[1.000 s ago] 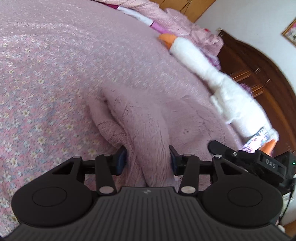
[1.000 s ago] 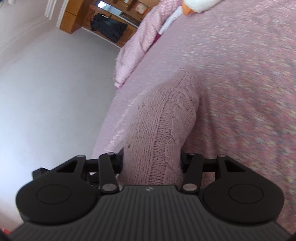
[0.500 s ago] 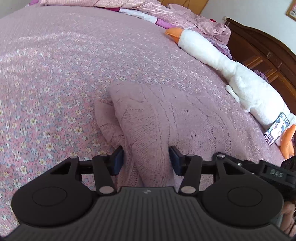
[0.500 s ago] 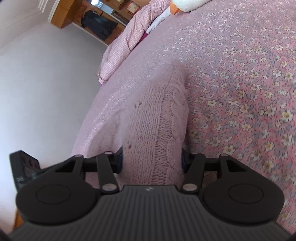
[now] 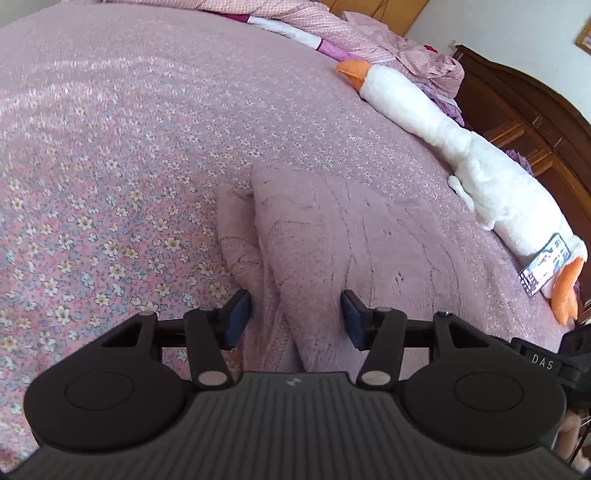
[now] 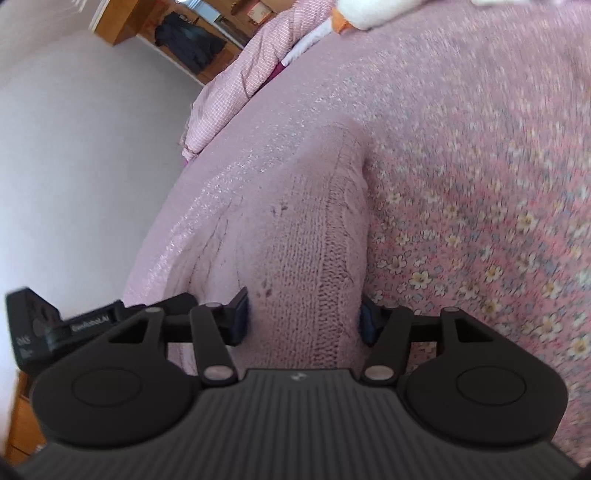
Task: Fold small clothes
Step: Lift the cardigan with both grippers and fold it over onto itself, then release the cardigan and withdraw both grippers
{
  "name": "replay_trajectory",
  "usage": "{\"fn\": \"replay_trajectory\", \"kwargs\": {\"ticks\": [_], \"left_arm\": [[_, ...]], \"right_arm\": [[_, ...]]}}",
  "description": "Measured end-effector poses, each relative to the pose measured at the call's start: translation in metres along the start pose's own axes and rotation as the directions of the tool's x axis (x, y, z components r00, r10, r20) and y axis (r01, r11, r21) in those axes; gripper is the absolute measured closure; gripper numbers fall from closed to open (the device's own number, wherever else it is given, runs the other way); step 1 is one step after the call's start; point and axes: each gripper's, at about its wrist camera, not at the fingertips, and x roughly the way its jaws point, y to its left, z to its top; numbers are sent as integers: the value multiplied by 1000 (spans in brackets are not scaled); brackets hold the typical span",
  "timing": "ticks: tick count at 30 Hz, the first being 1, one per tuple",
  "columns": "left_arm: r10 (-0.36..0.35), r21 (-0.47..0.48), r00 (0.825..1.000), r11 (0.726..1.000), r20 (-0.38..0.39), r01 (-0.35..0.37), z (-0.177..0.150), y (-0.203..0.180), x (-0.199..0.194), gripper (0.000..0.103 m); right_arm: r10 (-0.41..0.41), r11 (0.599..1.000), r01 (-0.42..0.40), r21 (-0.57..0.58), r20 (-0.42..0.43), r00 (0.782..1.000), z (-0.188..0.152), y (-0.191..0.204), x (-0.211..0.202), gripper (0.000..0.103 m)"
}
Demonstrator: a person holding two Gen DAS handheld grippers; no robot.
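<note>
A pale pink cable-knit sweater point(image 5: 351, 236) lies folded on the flowered pink bedspread point(image 5: 110, 166). One bunched edge of it runs back between the pads of my left gripper point(image 5: 293, 317), which is shut on the knit. The right wrist view shows the same sweater point(image 6: 310, 236) rising as a thick ridge from my right gripper point(image 6: 303, 314), whose pads press on both sides of it. The left gripper's body point(image 6: 55, 325) shows at the left edge of that view, close beside the right one. The sweater's near edge is hidden under both gripper bodies.
A long white plush goose point(image 5: 461, 147) with an orange beak lies along the bed's right side, a phone point(image 5: 546, 264) leaning on it. Checked pink bedding point(image 5: 332, 26) is piled at the head. A dark wooden cabinet point(image 5: 535, 122) stands beyond. The bed edge and pale floor point(image 6: 74, 166) are at left.
Both grippers have come down with the sweater, which now rests flatter and more spread out on the bedspread. The jaw widths look unchanged.
</note>
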Motion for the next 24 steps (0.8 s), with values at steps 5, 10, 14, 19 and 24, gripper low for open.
{"fn": "replay_trajectory", "kwargs": {"ticks": [5,10,14,19,24], "left_arm": [[-19,38,1000,999,25,18,-7,-4,-29,38],[102,140,994,984,27,-105,-18,-15,-41,37],[212,196,977,958,13,-210,-30,-15,-29,36],[235,201,971,951,35,-237,-35,-14,-27,34],[216,143,976,965,39,-220,-38,-19,-39,27]], "right_arm": [[-45,996,48,-78,31,998,-1,10,-21,42],[-89,972,108,-210,98,991,-10,24,-43,46],[-94,948,121,-295,103,990,-19,32,-44,58],[-119,936,147,-321,105,987,-28,33,-29,58],[-136,935,170,-311,128,982,-31,39,-39,54]]}}
